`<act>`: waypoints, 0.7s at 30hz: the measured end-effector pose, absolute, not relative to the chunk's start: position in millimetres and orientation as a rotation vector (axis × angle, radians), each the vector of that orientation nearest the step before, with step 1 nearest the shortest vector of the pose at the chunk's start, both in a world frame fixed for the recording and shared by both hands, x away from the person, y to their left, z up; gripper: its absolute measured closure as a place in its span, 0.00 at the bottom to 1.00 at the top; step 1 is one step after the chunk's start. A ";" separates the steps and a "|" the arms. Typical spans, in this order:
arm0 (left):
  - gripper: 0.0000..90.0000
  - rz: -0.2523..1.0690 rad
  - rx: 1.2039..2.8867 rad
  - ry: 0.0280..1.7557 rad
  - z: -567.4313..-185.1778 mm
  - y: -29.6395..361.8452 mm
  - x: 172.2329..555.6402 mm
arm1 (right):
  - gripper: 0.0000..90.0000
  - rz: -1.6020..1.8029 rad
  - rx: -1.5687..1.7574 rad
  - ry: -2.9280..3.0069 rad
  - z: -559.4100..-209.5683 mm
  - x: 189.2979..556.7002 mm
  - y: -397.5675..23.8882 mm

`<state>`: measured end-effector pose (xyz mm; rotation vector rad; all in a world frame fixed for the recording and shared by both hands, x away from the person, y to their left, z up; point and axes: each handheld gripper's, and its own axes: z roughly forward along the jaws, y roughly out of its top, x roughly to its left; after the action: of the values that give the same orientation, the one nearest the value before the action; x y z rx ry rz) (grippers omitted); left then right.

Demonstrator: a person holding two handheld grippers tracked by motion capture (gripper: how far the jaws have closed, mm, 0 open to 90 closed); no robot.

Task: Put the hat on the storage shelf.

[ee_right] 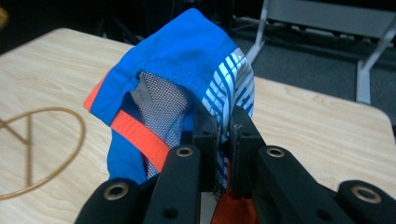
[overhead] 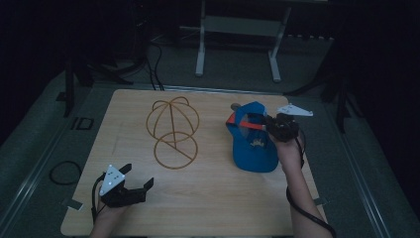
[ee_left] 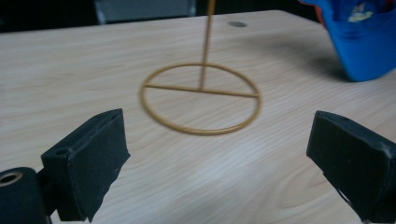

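Note:
A blue cap (overhead: 255, 144) with orange trim hangs off the table at the right, its brim pointing toward me. My right gripper (overhead: 270, 126) is shut on the cap's edge; in the right gripper view the jaws pinch the blue and striped fabric (ee_right: 223, 140) of the cap (ee_right: 187, 51). A gold wire cap stand (overhead: 172, 130) sits on the table's middle left, with a round base ring (ee_left: 201, 98) and an upright rod. My left gripper (overhead: 136, 179) rests near the front left corner, open and empty, its fingers (ee_left: 88, 163) spread wide toward the ring.
The wooden table (overhead: 208, 198) has dark floor around it. A white metal frame (overhead: 237, 29) stands beyond the far edge, and cables (overhead: 153, 59) lie on the floor at the back left.

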<state>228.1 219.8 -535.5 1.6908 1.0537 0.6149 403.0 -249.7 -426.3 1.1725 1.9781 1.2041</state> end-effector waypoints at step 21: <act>0.07 0.670 1.749 0.811 -429.4 155.1 242.1 | 0.93 1.327 0.962 1.942 -396.3 333.0 -244.7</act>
<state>242.1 155.1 -429.4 1.7493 0.8108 0.6696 333.0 -244.7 -396.3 0.9624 1.9418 1.3275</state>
